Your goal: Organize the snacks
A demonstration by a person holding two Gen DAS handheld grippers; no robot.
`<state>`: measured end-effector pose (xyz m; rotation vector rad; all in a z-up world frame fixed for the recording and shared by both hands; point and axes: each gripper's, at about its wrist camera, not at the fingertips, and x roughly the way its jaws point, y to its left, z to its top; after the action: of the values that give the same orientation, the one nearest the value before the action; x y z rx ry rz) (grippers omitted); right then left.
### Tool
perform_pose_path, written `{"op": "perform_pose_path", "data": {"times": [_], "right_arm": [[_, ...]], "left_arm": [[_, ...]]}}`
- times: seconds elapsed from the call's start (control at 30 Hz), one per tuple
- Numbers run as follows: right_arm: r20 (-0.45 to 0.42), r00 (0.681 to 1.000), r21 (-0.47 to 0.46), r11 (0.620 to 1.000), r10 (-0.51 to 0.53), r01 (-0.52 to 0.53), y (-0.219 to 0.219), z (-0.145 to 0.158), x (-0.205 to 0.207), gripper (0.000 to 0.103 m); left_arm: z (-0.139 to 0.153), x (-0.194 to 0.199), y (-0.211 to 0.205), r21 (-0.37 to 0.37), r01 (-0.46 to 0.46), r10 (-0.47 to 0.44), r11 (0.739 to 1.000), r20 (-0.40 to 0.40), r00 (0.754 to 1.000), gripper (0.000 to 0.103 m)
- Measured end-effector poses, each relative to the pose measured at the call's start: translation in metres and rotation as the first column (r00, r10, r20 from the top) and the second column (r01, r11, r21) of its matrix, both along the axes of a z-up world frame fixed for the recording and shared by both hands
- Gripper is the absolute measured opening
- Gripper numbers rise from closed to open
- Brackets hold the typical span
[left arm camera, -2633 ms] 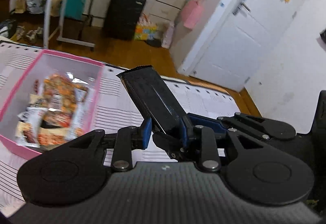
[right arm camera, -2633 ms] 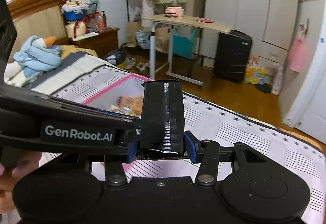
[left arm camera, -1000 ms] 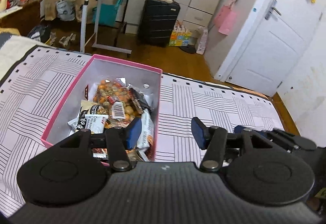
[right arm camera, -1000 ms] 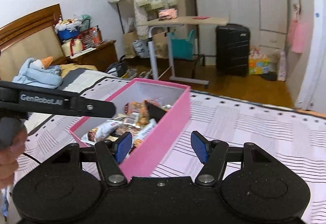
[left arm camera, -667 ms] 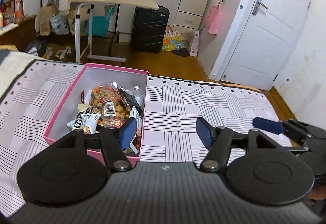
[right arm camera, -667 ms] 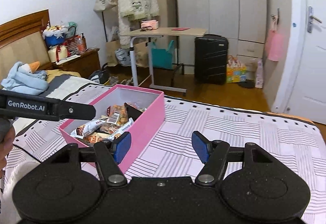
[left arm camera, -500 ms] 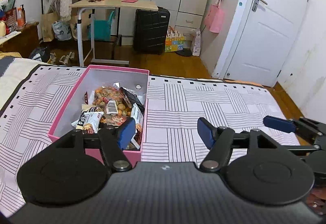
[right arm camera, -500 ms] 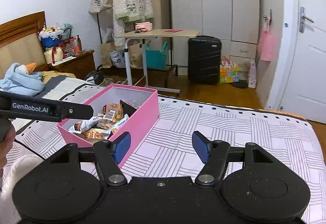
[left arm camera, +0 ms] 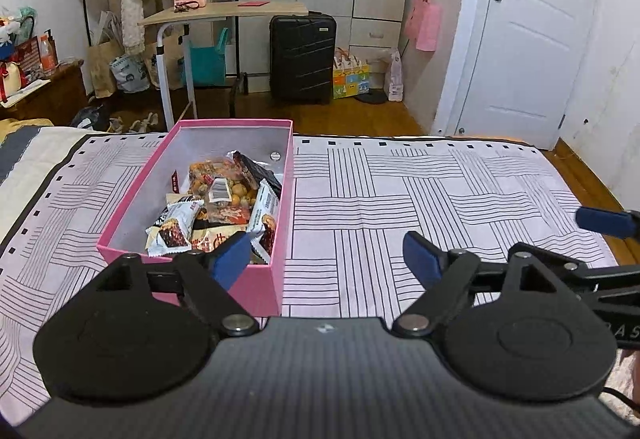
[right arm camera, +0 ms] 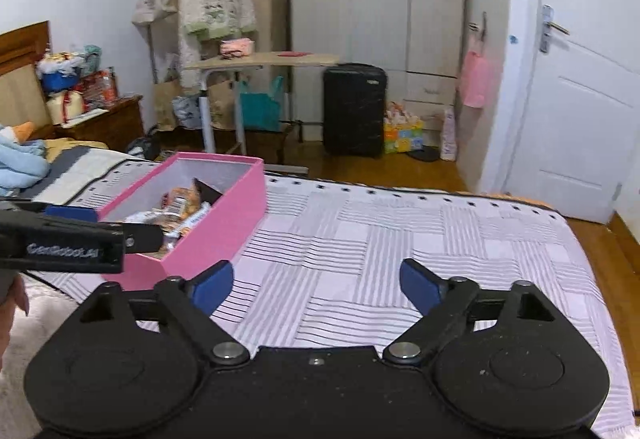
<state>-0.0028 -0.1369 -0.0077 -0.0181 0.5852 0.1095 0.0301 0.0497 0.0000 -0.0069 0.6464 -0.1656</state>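
Note:
A pink box (left arm camera: 280,195) sits on the patterned bedspread (left arm camera: 400,199) and holds several snack packets (left arm camera: 224,199), with a black packet (left arm camera: 256,169) leaning at its far end. My left gripper (left arm camera: 326,257) is open and empty, held back from the box's near right corner. My right gripper (right arm camera: 316,285) is open and empty, to the right of the box (right arm camera: 224,223). The left gripper also shows at the left edge of the right wrist view (right arm camera: 68,237). The right gripper's fingertip (left arm camera: 604,221) shows at the right edge of the left wrist view.
Beyond the bed's far edge are a wooden floor, a small desk (left arm camera: 224,9), a black suitcase (left arm camera: 302,59), wardrobes and a white door (left arm camera: 532,39). A nightstand (right arm camera: 100,119) and a blue blanket (right arm camera: 20,159) lie to the left.
Both grippers let go of the black packet, which now lies in the box. Both have opened and pulled back from the box, so more of the bed shows.

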Motion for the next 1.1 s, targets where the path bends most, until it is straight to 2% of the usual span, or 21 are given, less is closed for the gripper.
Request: {"op": "perform_pose_path", "data": {"times": [0.13,0.7,1.1], "right_arm": [[-0.021,0.998,0.007,0.998,-0.059,0.059,-0.003,-0.001,-0.002,0.096],[-0.050,0.988,-0.006,0.989,-0.146,0.146,-0.001,0.006,-0.024,0.097],[-0.080,0.979,0.010,0.982,-0.186,0.187,-0.005,0.002,-0.024,0.097]], "left_arm": [[-0.002,-0.005,-0.003,0.019,-0.018,0.018,1.000,0.020,1.000,0.097],[0.004,-0.027,-0.004,0.037,-0.060,0.057,0.998,0.069,0.996,0.098],[0.007,-0.032,-0.008,0.082,-0.107,0.103,0.991,0.045,0.994,0.098]]}}
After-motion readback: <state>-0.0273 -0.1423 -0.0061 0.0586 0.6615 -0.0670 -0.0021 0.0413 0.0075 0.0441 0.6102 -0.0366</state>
